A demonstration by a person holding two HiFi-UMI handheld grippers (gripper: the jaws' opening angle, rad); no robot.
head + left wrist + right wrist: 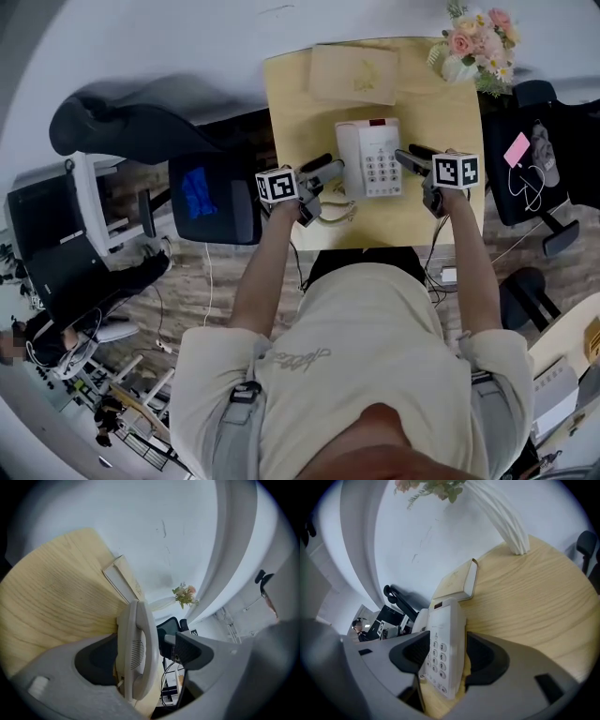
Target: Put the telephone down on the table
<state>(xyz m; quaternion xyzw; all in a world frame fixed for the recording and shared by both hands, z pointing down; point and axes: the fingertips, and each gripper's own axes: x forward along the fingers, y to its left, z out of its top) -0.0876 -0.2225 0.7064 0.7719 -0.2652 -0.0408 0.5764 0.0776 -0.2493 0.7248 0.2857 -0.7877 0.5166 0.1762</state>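
Note:
A white telephone with a keypad lies face up in the middle of the light wooden table, its handset on its left side. My left gripper reaches in from the left and stands open around the handset. The handset lies against one pad, and a gap shows on the other side. My right gripper is shut on the telephone's right edge, with the keypad facing one pad. The coiled cord lies by the front edge. I cannot tell whether the base touches the table.
A flat tan book lies at the table's back, and a flower bouquet stands at the back right corner. A dark office chair is left of the table, with another chair to its right. A white wall runs behind.

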